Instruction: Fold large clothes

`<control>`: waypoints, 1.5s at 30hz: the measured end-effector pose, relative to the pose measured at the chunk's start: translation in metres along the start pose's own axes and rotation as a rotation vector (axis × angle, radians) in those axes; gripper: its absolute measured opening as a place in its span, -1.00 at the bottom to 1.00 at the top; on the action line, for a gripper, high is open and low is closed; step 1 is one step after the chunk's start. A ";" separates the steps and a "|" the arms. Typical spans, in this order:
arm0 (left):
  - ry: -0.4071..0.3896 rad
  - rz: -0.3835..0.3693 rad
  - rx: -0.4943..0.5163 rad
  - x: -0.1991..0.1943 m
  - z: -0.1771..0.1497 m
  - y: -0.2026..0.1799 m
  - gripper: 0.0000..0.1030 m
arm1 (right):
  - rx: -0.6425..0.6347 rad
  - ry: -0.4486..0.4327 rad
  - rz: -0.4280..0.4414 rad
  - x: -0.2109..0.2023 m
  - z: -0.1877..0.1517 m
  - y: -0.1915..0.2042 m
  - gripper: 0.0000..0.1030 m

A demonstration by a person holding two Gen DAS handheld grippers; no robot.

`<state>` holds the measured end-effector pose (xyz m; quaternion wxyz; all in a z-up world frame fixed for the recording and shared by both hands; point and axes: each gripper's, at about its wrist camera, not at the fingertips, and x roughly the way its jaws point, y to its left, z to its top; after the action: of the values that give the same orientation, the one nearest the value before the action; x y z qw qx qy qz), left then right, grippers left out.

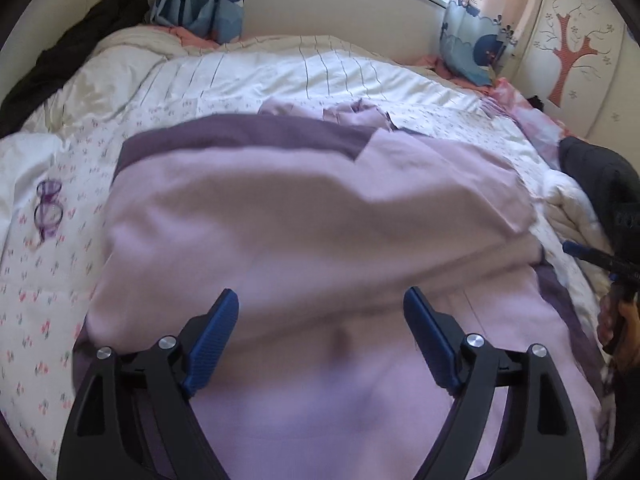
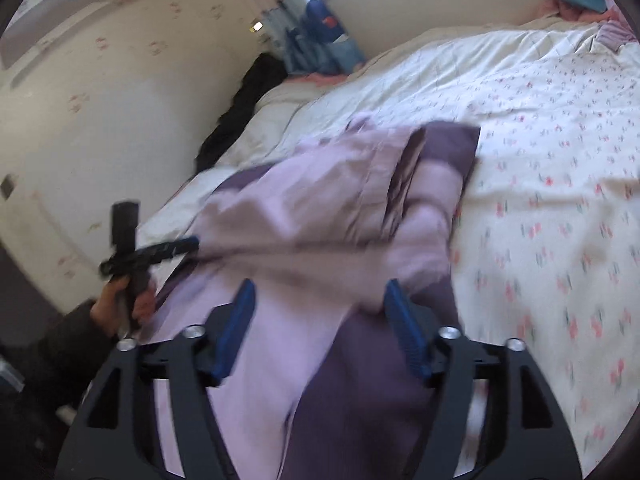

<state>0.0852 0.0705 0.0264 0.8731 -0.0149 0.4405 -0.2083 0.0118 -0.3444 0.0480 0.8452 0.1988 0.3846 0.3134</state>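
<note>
A large lilac garment with dark purple panels (image 1: 312, 220) lies partly folded on the bed, its upper layer doubled over toward me. It also shows in the right wrist view (image 2: 332, 208). My left gripper (image 1: 320, 300) is open just above the garment's near part, holding nothing. My right gripper (image 2: 320, 292) is open over the garment's lilac and purple edge; the cloth lies between its fingers, which are apart. The right gripper shows at the right edge of the left wrist view (image 1: 592, 256). The left gripper and its hand show in the right wrist view (image 2: 160, 250).
The bed has a white quilt with small flowers (image 1: 60, 280). Purple glasses (image 1: 48, 212) lie on it left of the garment. Dark clothing (image 1: 60, 52) lies at the far left; blue patterned curtains (image 1: 472, 40) hang by the window. A wall (image 2: 100, 100) runs along the left.
</note>
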 end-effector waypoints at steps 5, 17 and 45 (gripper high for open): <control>0.077 -0.044 -0.057 -0.050 -0.052 0.043 0.59 | -0.005 0.163 0.032 -0.040 -0.061 0.013 0.51; 0.172 -0.045 -0.172 -0.131 -0.161 0.089 0.59 | 0.158 0.292 0.148 -0.086 -0.183 0.028 0.66; 0.212 -0.504 -0.370 -0.150 -0.249 0.067 0.13 | 0.349 0.257 0.390 -0.042 -0.245 0.025 0.26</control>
<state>-0.1630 0.2272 -0.0258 0.7260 -0.2598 0.5417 -0.3347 -0.2090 -0.3317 -0.0689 0.6665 0.3700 0.4908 0.4219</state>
